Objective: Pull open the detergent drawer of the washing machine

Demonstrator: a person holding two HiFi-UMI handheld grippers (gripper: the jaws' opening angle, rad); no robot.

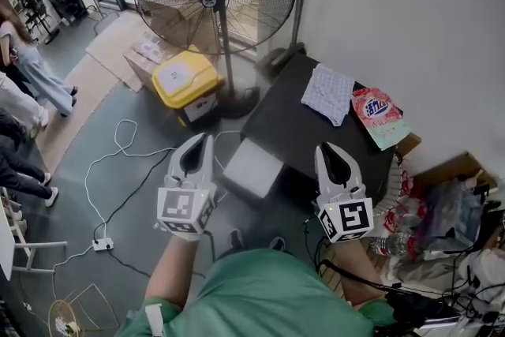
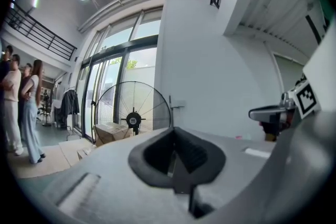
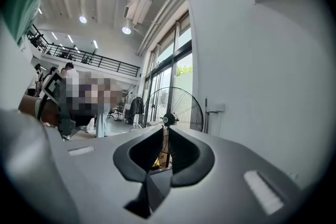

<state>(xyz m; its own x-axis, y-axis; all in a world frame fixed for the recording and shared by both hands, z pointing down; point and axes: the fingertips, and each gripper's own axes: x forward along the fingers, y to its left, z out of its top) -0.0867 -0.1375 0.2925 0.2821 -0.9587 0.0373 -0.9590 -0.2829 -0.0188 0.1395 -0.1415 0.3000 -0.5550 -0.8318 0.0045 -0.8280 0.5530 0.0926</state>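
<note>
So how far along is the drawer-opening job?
Hardly started, by the look. Done: nothing I can see; no drawer is plainly visible. In hand: nothing, the left gripper and right gripper are both empty, held up near the dark-topped unit. Left: finding, gripping and pulling the drawer.

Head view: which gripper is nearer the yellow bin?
The left gripper, at picture left, its tip pointing toward the yellow bin. The right gripper shows against the black top instead.
</note>
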